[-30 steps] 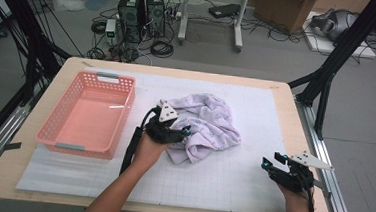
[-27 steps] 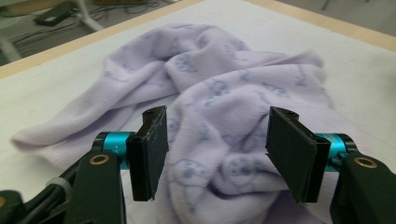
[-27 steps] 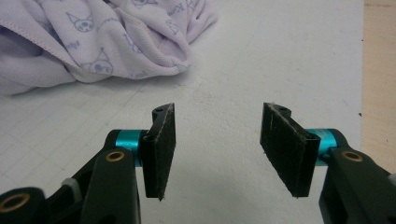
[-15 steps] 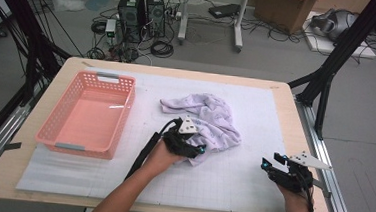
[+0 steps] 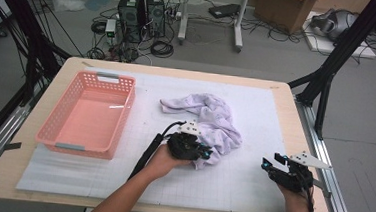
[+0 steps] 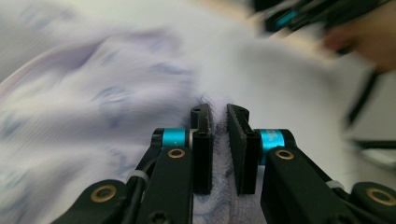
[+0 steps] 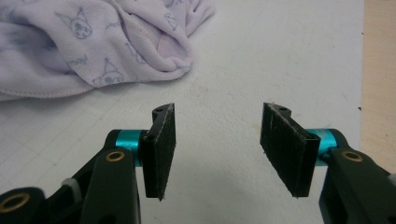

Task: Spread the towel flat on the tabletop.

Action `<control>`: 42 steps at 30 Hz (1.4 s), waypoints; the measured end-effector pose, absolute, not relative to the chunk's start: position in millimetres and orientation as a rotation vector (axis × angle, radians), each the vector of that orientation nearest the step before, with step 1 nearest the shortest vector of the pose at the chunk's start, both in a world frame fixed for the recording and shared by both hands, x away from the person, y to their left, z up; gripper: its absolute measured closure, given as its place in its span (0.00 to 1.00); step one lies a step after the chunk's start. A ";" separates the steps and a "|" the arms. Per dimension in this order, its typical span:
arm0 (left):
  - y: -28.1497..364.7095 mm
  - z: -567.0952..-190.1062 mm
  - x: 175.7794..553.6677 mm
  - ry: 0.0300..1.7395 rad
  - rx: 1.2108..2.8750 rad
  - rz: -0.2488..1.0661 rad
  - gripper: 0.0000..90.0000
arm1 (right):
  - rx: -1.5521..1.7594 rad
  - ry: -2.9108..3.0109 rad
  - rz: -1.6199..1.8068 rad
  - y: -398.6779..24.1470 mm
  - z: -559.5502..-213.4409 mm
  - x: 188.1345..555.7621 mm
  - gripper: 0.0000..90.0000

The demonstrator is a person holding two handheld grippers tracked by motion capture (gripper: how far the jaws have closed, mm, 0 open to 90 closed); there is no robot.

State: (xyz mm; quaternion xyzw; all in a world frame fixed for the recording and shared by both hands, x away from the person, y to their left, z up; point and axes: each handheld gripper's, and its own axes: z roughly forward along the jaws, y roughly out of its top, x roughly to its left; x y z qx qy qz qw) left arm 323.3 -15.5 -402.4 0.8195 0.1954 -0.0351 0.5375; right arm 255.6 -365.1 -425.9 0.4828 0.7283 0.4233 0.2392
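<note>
A crumpled pale lilac cloth (image 5: 210, 120) with small printed figures lies on the white mat in the middle of the table. My left gripper (image 5: 203, 153) is at the cloth's near edge; its jaws have just been closing and now pinch a fold of the cloth (image 6: 219, 154) between the pads. The left gripper view is blurred by motion. My right gripper (image 5: 273, 164) rests near the table's right front edge, open, with bare mat between its pads (image 7: 161, 144). The cloth (image 7: 93, 42) lies ahead of it to the left, apart from it.
A salmon-pink plastic basket (image 5: 58, 139) stands empty on the left of the table. The wooden table edge (image 7: 379, 70) runs along the right. Computers and cables lie on the floor beyond the table's far side.
My left gripper moved right along the cloth's near side to its lower edge and closed on a fold. The right gripper stayed where it was.
</note>
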 end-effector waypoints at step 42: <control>18.0 -431.0 334.1 0.799 1.977 0.151 0.88 | 1.211 2.178 1.166 -309.1 -434.1 265.4 0.56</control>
